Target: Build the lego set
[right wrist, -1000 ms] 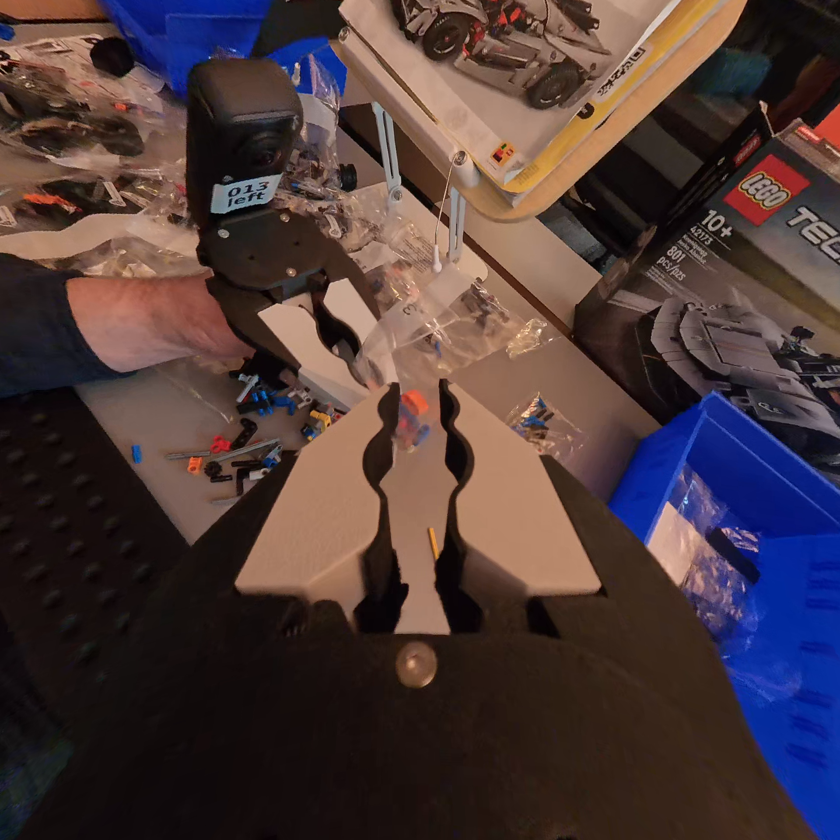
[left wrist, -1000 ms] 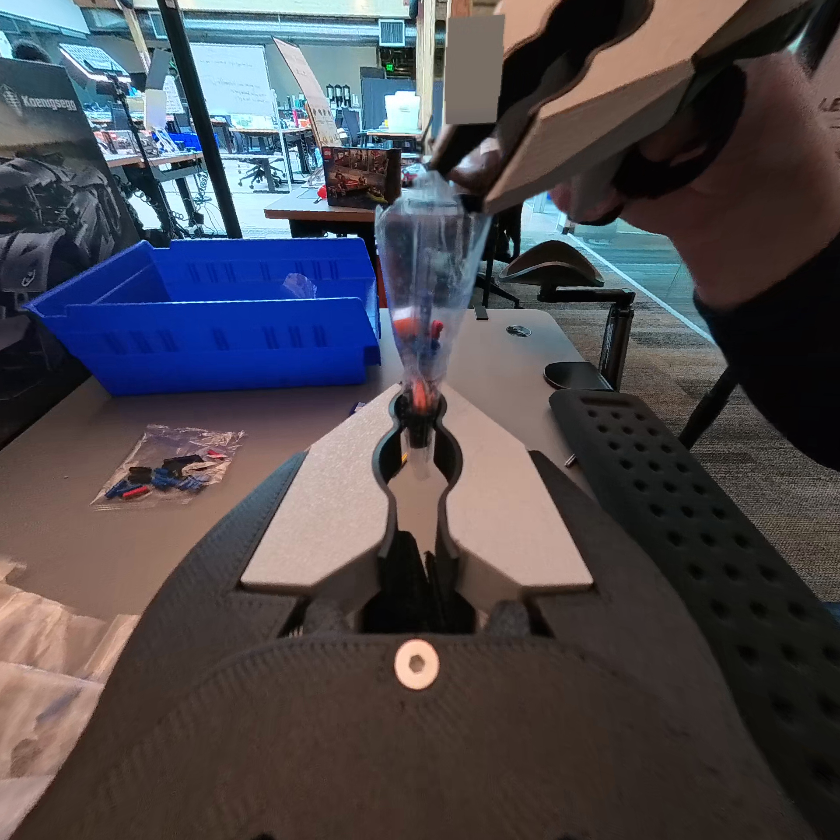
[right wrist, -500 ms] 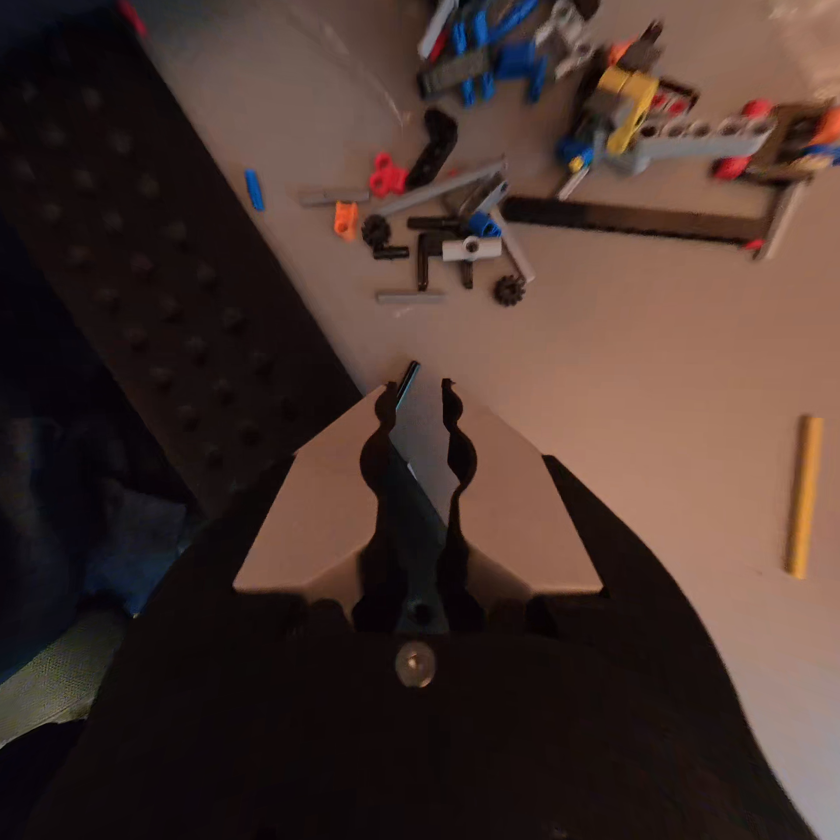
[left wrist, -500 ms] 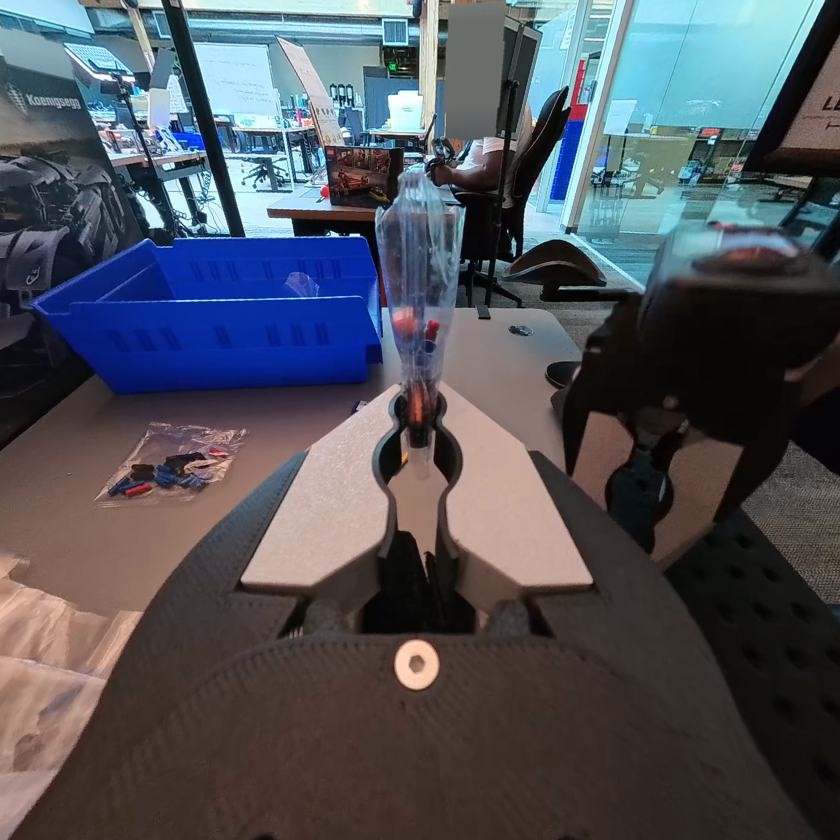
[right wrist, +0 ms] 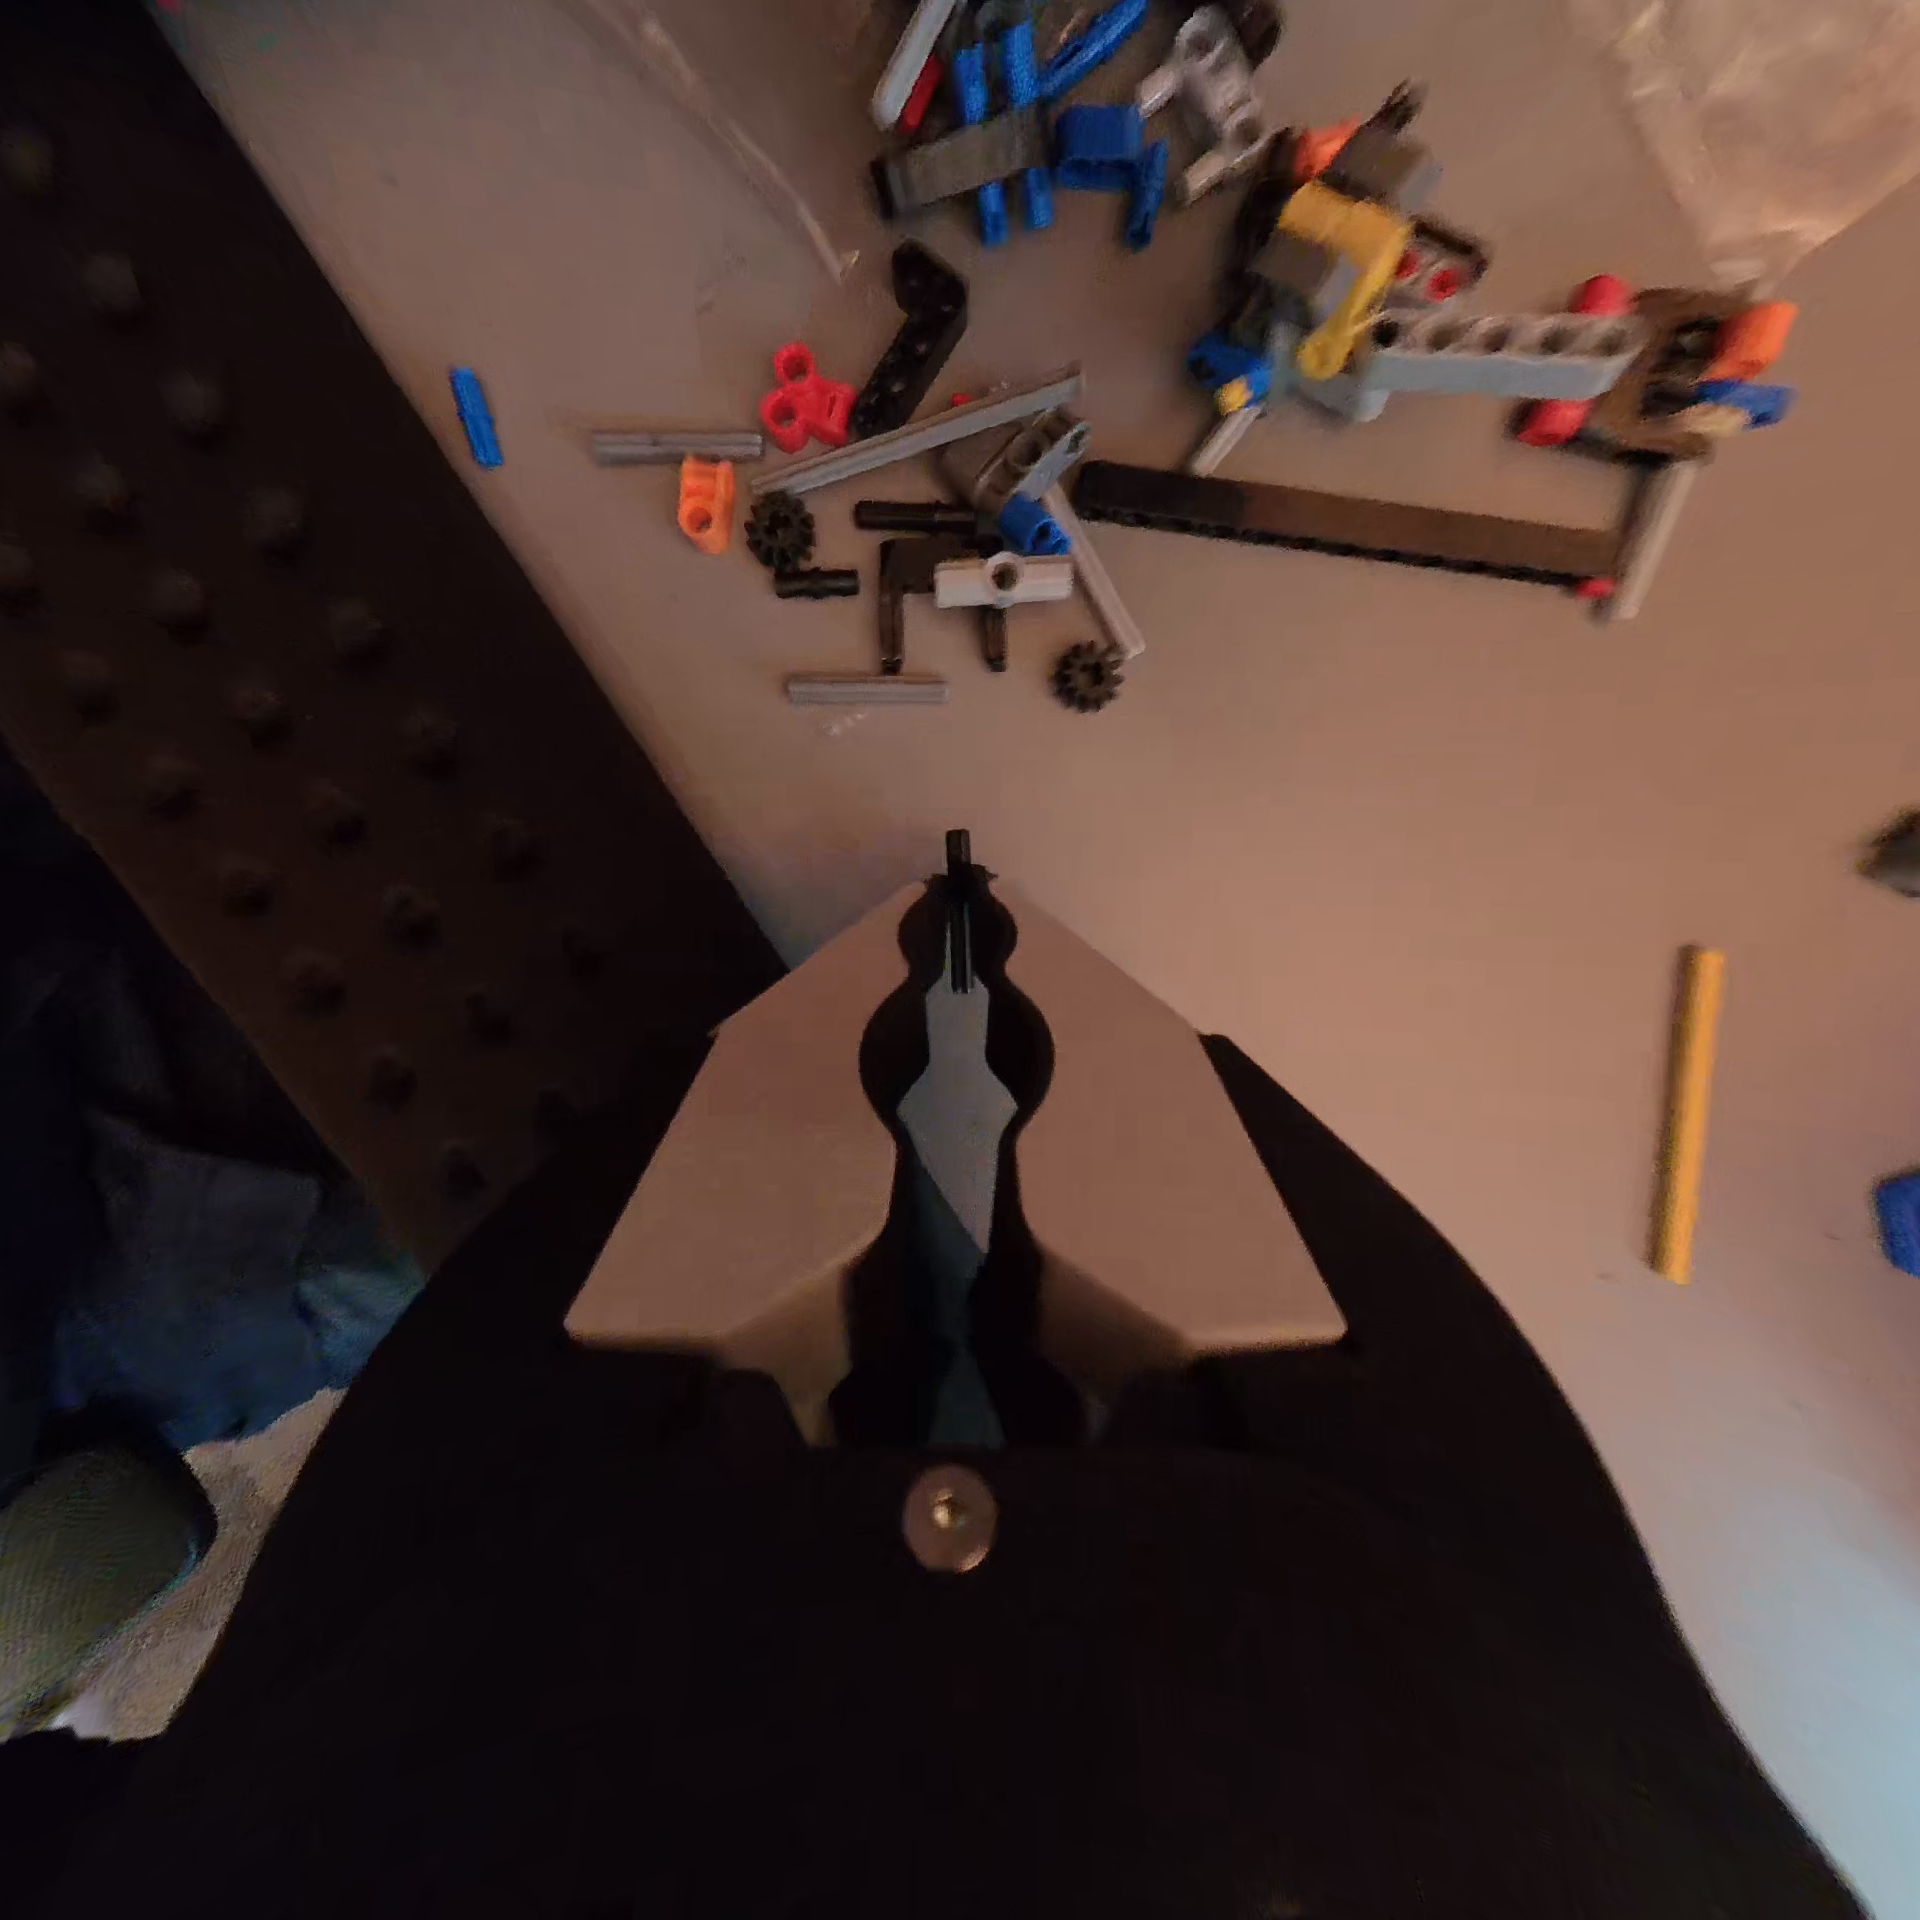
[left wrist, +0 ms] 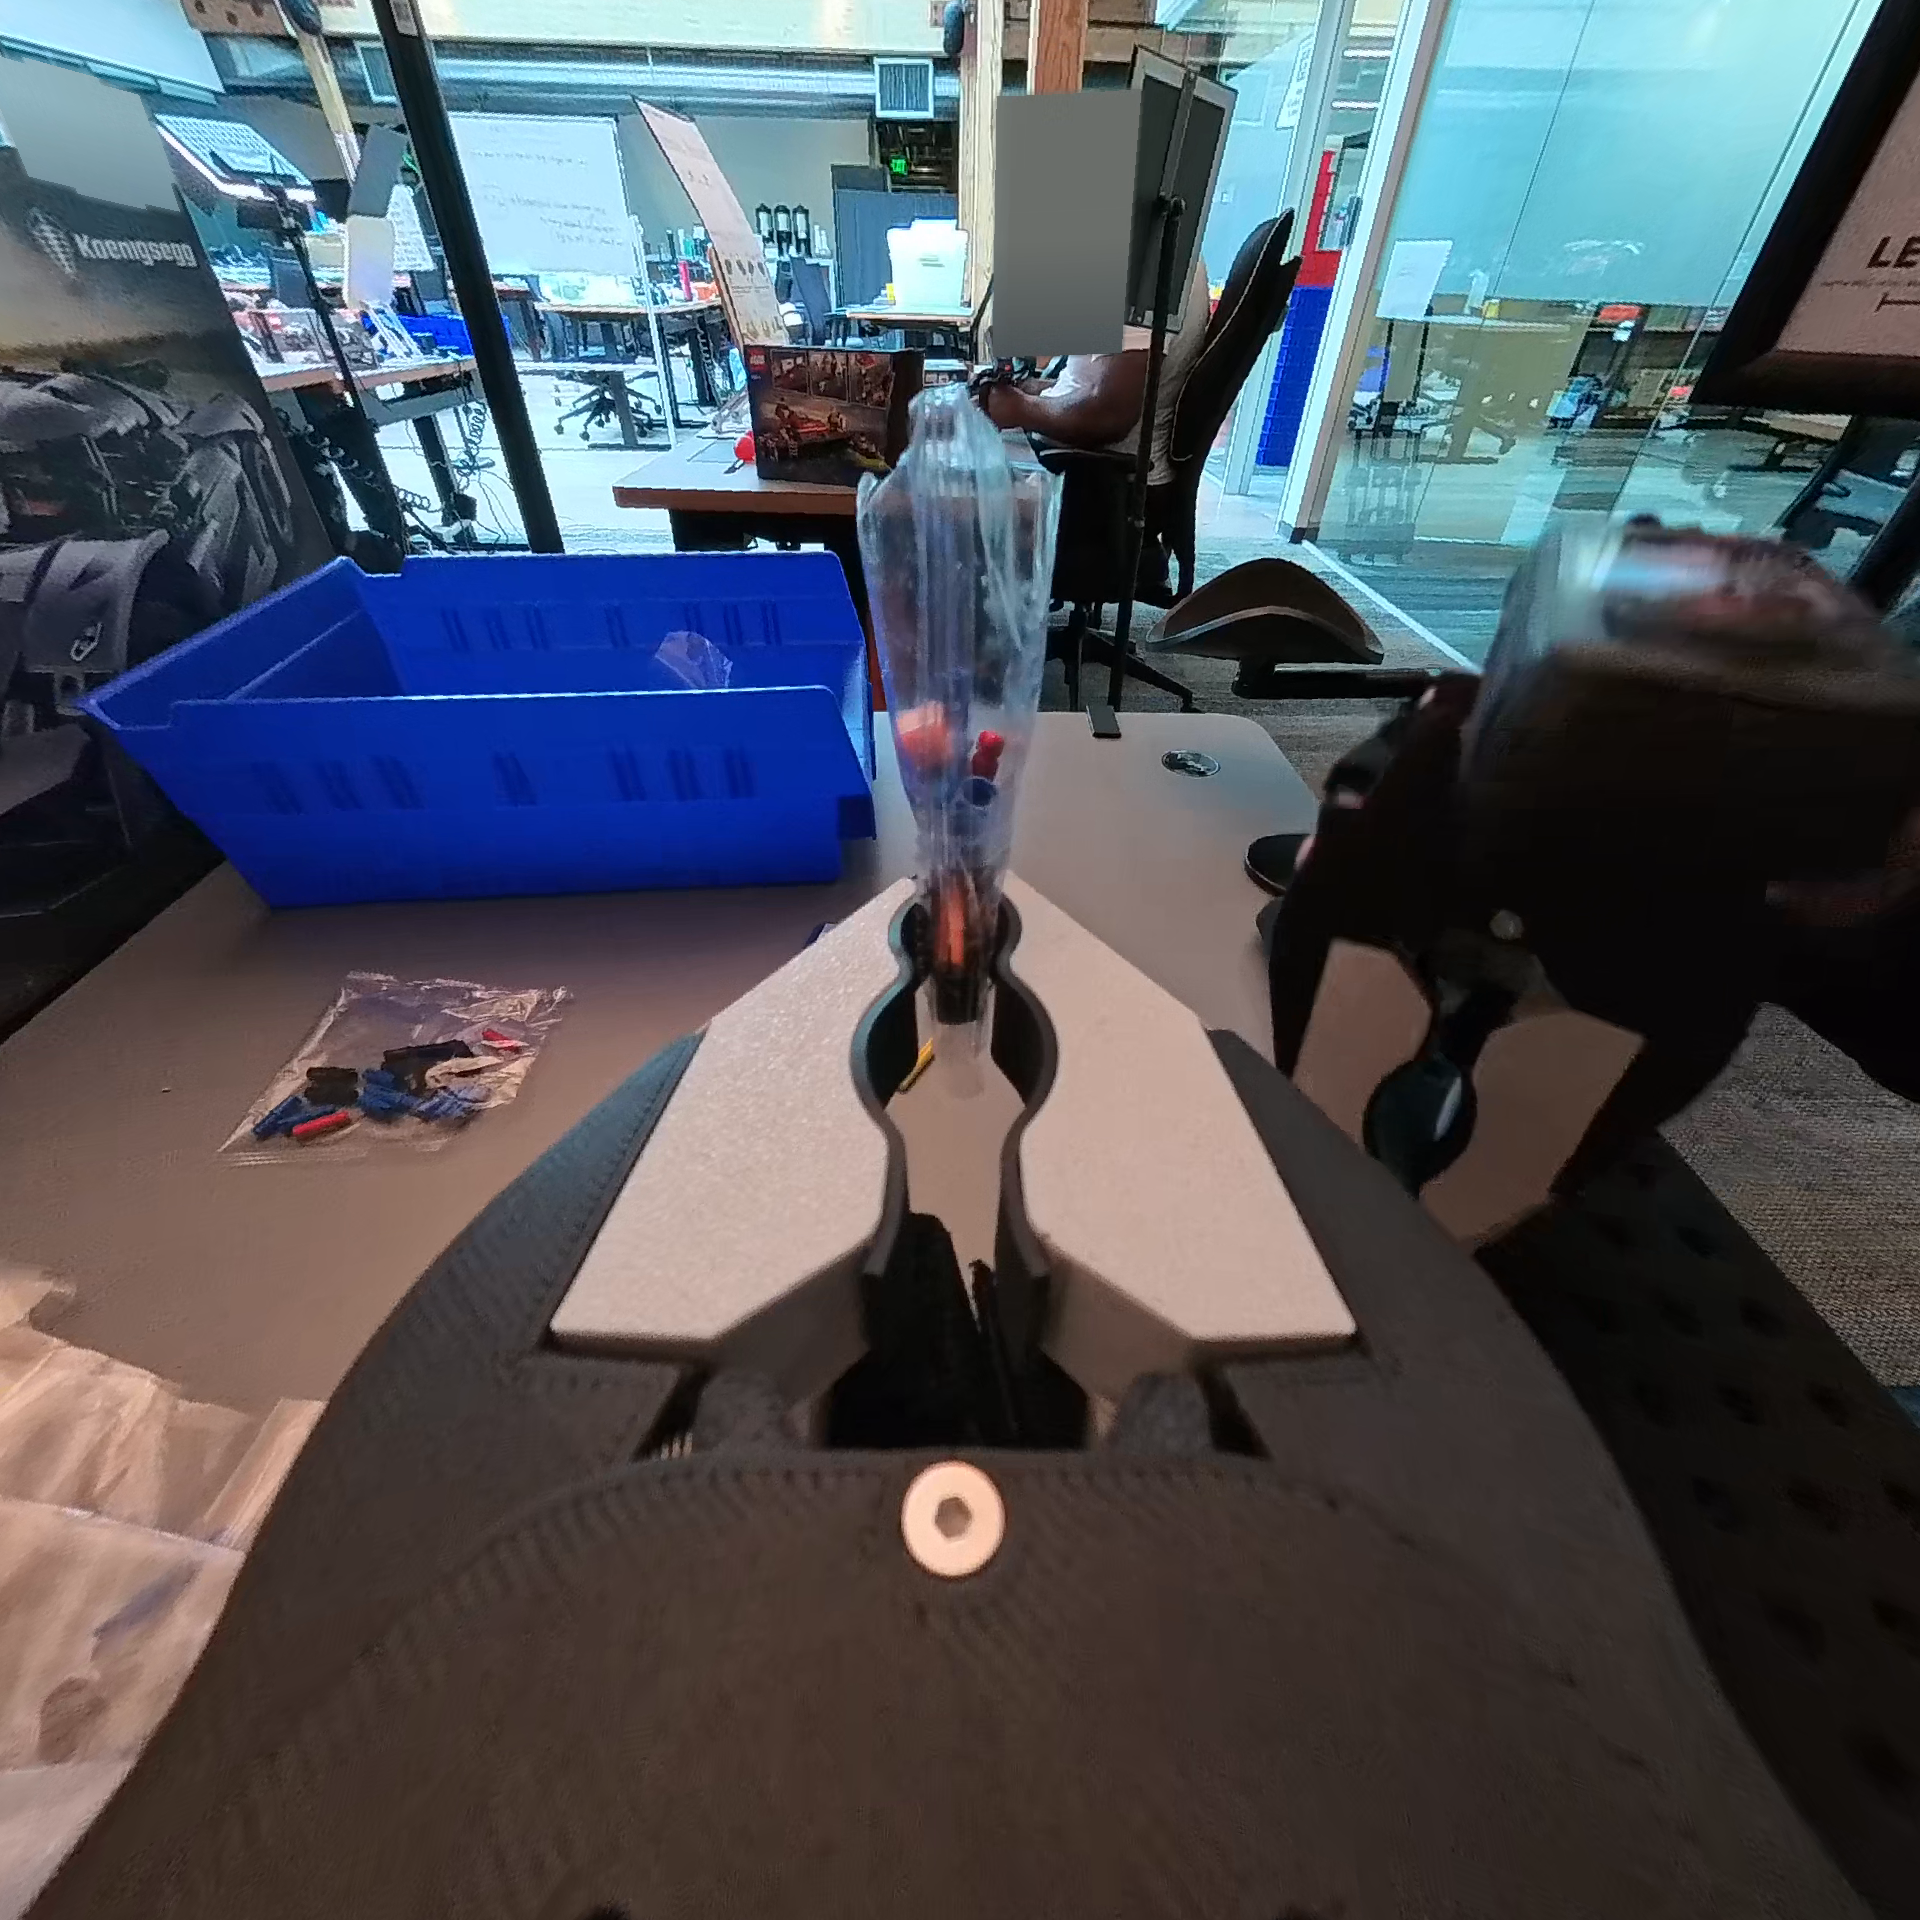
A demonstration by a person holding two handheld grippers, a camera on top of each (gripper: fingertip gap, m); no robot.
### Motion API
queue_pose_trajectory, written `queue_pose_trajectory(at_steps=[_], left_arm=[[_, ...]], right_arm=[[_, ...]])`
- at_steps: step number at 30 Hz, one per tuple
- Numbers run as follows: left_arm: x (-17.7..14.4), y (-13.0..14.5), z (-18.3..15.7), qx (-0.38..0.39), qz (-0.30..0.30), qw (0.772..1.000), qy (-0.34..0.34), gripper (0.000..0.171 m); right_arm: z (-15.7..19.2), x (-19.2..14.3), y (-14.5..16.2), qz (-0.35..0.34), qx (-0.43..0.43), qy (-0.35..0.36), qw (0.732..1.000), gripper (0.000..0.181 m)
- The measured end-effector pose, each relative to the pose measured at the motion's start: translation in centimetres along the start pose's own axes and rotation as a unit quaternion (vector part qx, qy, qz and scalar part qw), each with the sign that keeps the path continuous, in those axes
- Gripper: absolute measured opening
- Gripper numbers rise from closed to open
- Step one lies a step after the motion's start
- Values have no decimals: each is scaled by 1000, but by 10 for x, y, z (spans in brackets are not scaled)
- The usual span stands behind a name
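My left gripper (left wrist: 954, 920) is shut on the bottom of a clear plastic bag (left wrist: 956, 623) of small red, blue and black Lego pieces, which stands upright above the grey table (left wrist: 623, 966). My right gripper (right wrist: 958, 894) is shut on a thin black axle (right wrist: 957, 914) whose end sticks out past the tips, just above the table near the mat's edge. Loose Lego pieces (right wrist: 914, 520) and a partly built assembly (right wrist: 1455, 353) lie beyond it. The right gripper also shows blurred in the left wrist view (left wrist: 1418, 1132), pointing down.
A blue bin (left wrist: 499, 769) stands at the back left of the table. A small bag of pieces (left wrist: 395, 1070) lies in front of it. A yellow axle (right wrist: 1688, 1112) lies to the right. A black studded mat (right wrist: 260, 623) runs along the table's edge. Left tips to right tips: about 15 centimetres.
My right gripper left the top of the bag, swung down to the table and closed on the thin black axle. My left gripper keeps holding the bag still.
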State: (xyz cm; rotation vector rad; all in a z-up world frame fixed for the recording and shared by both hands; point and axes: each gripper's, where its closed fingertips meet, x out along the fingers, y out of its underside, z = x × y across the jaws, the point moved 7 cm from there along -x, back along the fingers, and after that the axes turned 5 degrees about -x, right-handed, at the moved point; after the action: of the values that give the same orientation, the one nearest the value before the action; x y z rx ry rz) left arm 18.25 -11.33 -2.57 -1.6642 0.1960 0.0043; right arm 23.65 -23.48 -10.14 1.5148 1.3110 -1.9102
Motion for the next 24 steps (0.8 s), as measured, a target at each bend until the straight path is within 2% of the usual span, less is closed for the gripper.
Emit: queue_pose_trajectory(at_steps=[4,8,11,14,24], left_arm=[[0,0,-1,0,0,1000,2,5],[1,0,-1,-2,1,1000,7,6],[1,0,-1,-5,-1,1000,11,6],[1,0,-2,-5,-2,1000,14,5],[1,0,-3,-4,-1,1000,20,5]], right_arm=[[-23,-45,-18,-73,-5,63,995,1],[-50,-109,-44,-170,-17,152,974,1],[-64,-141,-59,-215,-29,174,960,1],[-74,-153,-69,-224,-40,194,954,1],[-86,-152,-81,-229,-57,216,947,1]])
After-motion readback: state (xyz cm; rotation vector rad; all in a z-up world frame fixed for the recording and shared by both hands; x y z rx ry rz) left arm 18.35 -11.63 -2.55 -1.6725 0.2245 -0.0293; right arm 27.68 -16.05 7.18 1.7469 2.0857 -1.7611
